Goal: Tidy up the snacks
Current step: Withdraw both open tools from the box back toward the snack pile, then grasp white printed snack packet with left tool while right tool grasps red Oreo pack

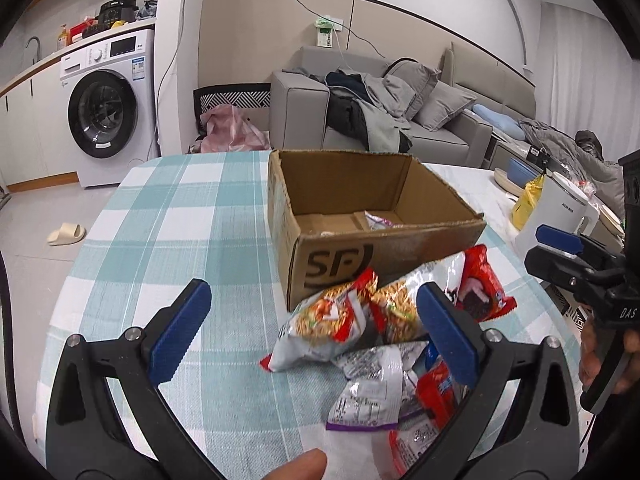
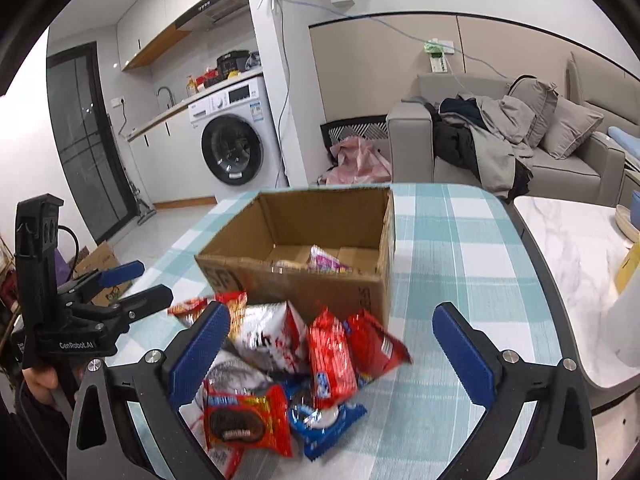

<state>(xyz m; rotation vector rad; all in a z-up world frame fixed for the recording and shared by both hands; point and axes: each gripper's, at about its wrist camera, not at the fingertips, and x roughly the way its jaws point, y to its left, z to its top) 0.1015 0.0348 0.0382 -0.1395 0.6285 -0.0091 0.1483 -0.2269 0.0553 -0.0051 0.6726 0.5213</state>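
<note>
Cardboard box [image 1: 376, 216]: an open carton marked "SF", set on the checked tablecloth [image 1: 180, 208] and taken here as the landmark. One pink-and-white packet [image 2: 326, 261] was seen lying on its floor, against the near wall.

Snack pile [image 2: 288, 364]: a loose heap of packets was found on the cloth directly in front of the box's near wall, the rearmost packets touching or nearly touching that wall. Noted within it: a noodle-print packet [image 1: 328, 320] at the left of the heap, a red biscuit packet [image 2: 246, 424] and a blue packet [image 2: 328, 424] on the side farthest from the box.

Left gripper [image 1: 312, 332]: held in front of the box with jaws wide apart and nothing clamped. The noodle-print packet lay between the two fingers; the right-hand finger stood over the middle of the heap.

Right gripper [image 2: 332, 352]: likewise held in front of the box, jaws spread and empty. Most of the heap was framed between its fingers, toward the left-hand finger.

Washing machine [image 2: 236, 144]: recorded well beyond the box, against the far wall.
</note>
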